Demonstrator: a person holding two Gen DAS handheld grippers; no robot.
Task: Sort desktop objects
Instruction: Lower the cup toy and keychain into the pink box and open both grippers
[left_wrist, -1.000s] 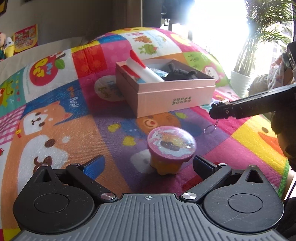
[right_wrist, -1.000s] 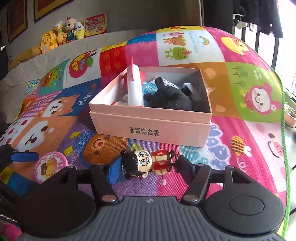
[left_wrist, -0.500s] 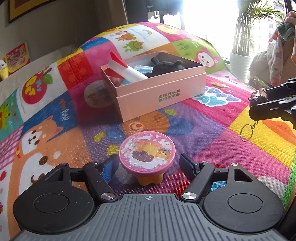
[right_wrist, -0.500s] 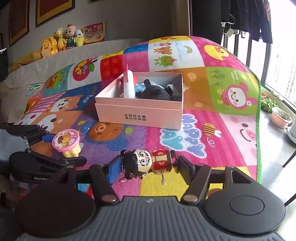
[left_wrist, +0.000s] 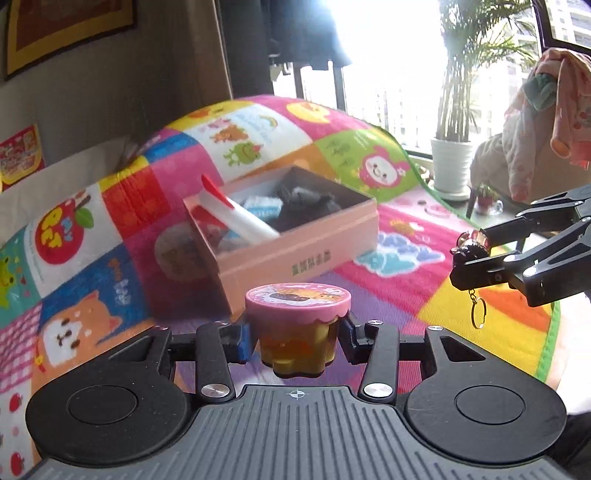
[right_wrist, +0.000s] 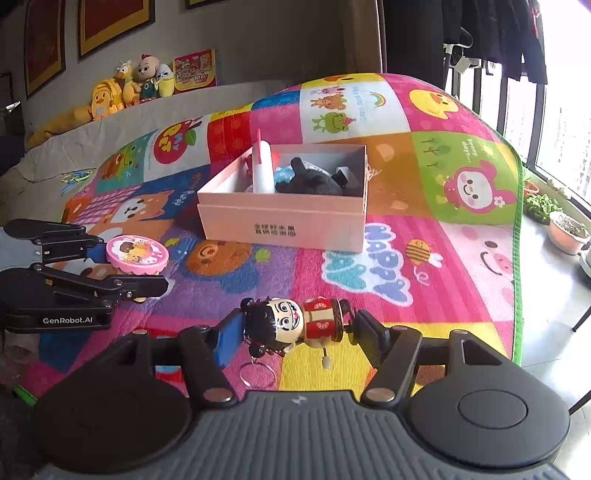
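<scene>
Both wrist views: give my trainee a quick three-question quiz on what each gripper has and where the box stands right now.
1. True or false: the left gripper is shut on the pink-lidded cup.
2. What does the right gripper hold? A) the white tube B) the doll keychain C) the black plush
3. Fill in: the pink box stands on the play mat with its top ____.

Key
1. True; its fingers press the cup's orange body from both sides.
2. B, the doll keychain, lying sideways between the fingers, ring hanging below.
3. Open; the white tube and black plush show inside.
</scene>
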